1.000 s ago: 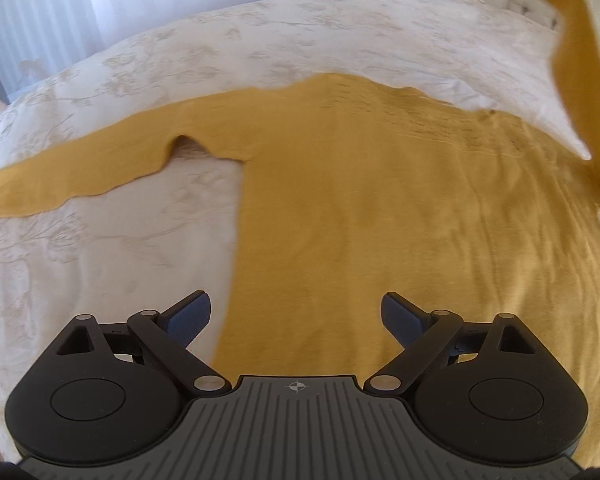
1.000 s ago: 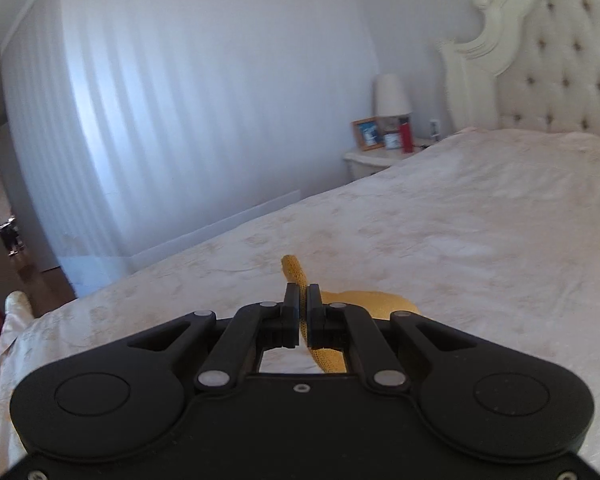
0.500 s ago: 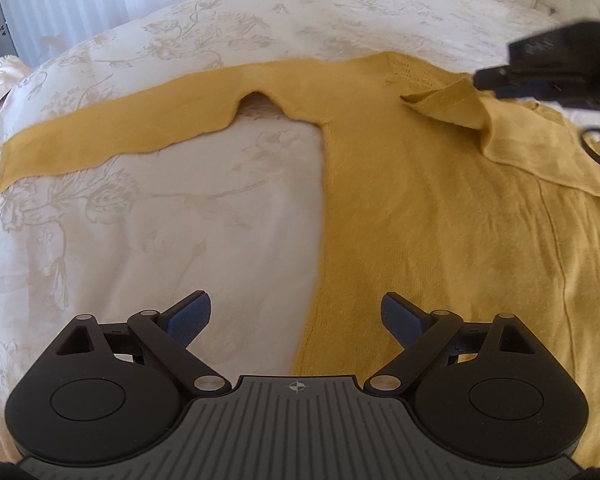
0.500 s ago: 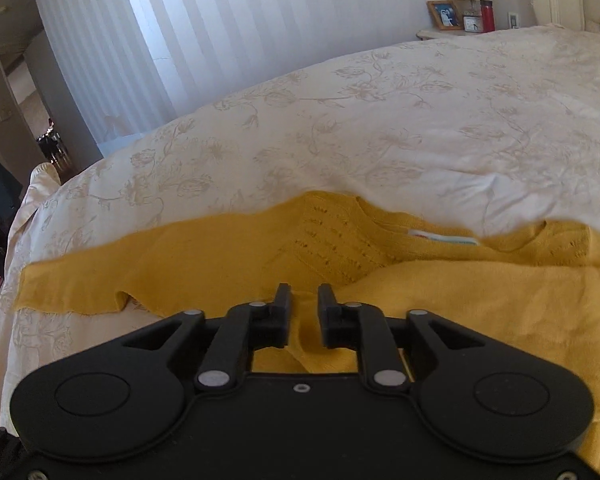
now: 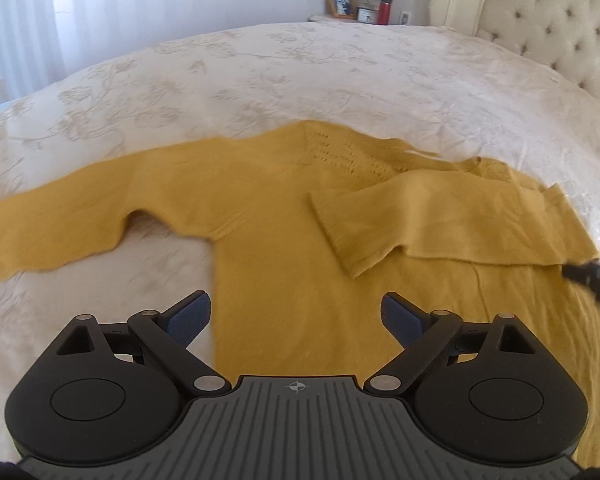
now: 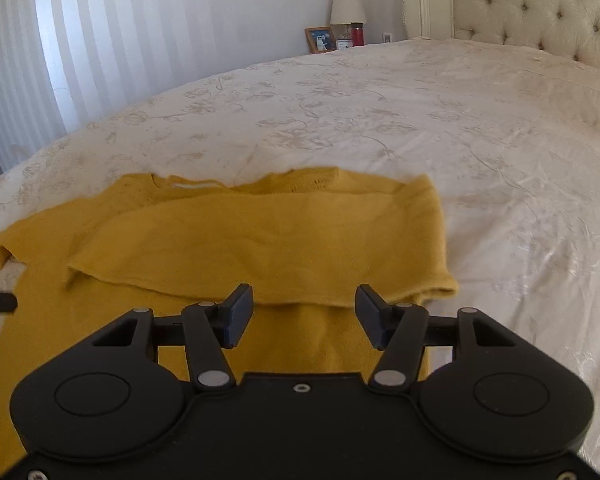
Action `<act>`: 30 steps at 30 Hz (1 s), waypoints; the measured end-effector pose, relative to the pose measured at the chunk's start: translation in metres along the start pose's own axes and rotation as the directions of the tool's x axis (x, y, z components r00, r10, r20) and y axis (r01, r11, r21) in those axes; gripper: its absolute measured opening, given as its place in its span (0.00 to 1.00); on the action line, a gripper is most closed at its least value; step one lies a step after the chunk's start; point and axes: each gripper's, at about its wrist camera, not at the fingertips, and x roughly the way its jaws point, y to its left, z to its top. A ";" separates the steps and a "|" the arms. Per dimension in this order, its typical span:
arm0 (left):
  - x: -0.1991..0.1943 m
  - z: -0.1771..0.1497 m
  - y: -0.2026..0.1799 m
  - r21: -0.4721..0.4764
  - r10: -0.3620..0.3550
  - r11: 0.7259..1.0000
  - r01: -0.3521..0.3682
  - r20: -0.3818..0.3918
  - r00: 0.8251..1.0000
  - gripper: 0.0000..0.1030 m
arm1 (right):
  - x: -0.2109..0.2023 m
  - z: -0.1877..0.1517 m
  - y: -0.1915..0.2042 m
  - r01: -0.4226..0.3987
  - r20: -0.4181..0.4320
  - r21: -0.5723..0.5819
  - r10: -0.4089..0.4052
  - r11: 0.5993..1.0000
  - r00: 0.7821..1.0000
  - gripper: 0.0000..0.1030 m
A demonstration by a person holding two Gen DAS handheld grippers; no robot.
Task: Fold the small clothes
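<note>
Sweater (image 5: 284, 248) lies flat on the bed (image 5: 340, 72), one sleeve (image 6: 268, 248) folded across its chest, the other stretched out sideways. Right hand-held gripper (image 6: 304, 316) hovers over it, jaws opening with nothing between them; left hand-held gripper (image 5: 296, 316) gapes wide, empty.

The bed (image 6: 480, 128) lies bare beyond and beside the mustard sweater (image 5: 300, 272), open to a tool from any side. Clutter sits only on the far nightstand: a lamp (image 6: 347, 6), picture frame (image 6: 320, 39) and red bottle (image 6: 357, 34). The tufted headboard (image 6: 540, 8) walls one end.
</note>
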 end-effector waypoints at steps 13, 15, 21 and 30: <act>0.054 0.043 -0.003 -0.011 -0.015 1.000 0.015 -0.017 1.000 0.90 | 0.006 -0.050 0.008 0.134 0.125 -0.117 -0.119 0.984 0.985 0.78; 0.064 0.043 -0.005 -0.003 -0.020 1.000 0.020 -0.034 0.999 0.88 | 0.006 -0.052 0.006 0.136 0.134 -0.114 -0.120 0.984 0.984 0.78; 0.083 0.046 -0.013 0.046 -0.042 0.998 0.046 -0.088 0.995 0.70 | 0.010 -0.058 0.020 0.209 0.157 -0.179 -0.182 0.961 0.971 0.78; 0.046 0.069 -0.040 0.262 -0.027 0.965 0.003 0.087 0.996 0.04 | 0.010 -0.059 0.021 0.227 0.173 -0.187 -0.196 0.956 0.965 0.80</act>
